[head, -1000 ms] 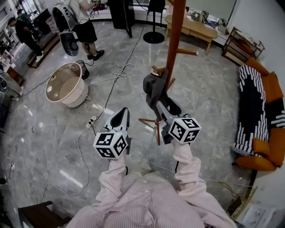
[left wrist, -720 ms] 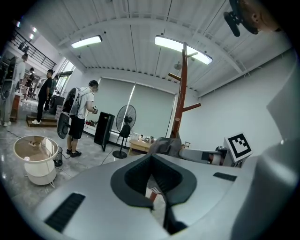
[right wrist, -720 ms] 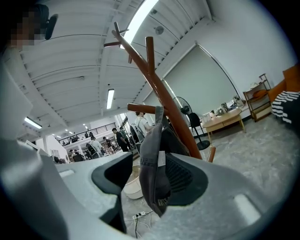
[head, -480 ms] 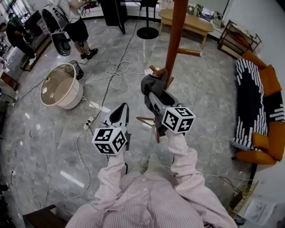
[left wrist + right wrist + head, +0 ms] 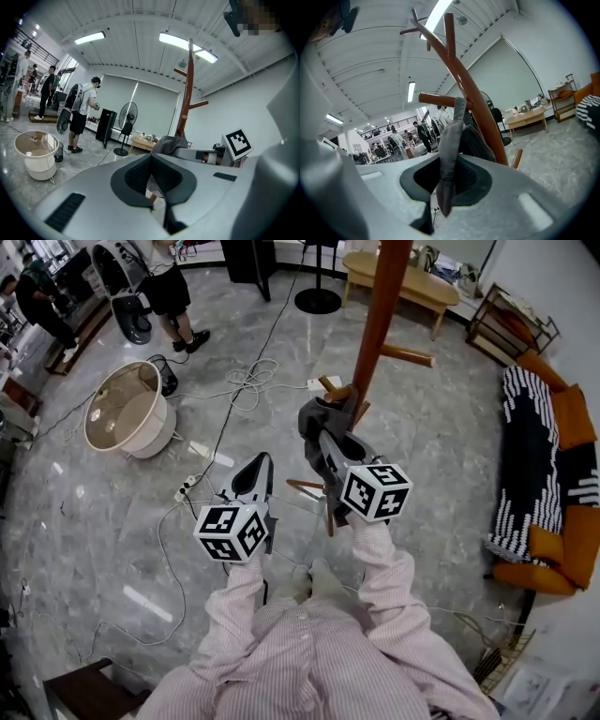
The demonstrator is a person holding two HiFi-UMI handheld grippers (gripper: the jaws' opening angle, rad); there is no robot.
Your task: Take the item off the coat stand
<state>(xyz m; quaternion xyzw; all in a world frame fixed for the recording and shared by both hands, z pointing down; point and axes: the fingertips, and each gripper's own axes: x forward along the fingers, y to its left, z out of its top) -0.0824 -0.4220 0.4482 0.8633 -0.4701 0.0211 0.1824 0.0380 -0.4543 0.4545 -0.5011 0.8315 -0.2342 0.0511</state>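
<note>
A tall brown wooden coat stand rises in front of me, and a grey fabric item hangs from one of its low pegs. My right gripper reaches up into that item. In the right gripper view the item's grey strap runs down between the closing jaws and is pinched where they meet, with the stand's pole just behind. My left gripper hangs lower and to the left, shut and holding nothing. The left gripper view shows the grey item beside the stand.
A white tub stands on the grey marble floor at the left, with cables and a power strip near it. A person stands far left. An orange sofa lines the right wall and a wooden table stands behind.
The head view has shifted a little. Both grippers keep about the same places, the right one staying at the grey item on the stand.
</note>
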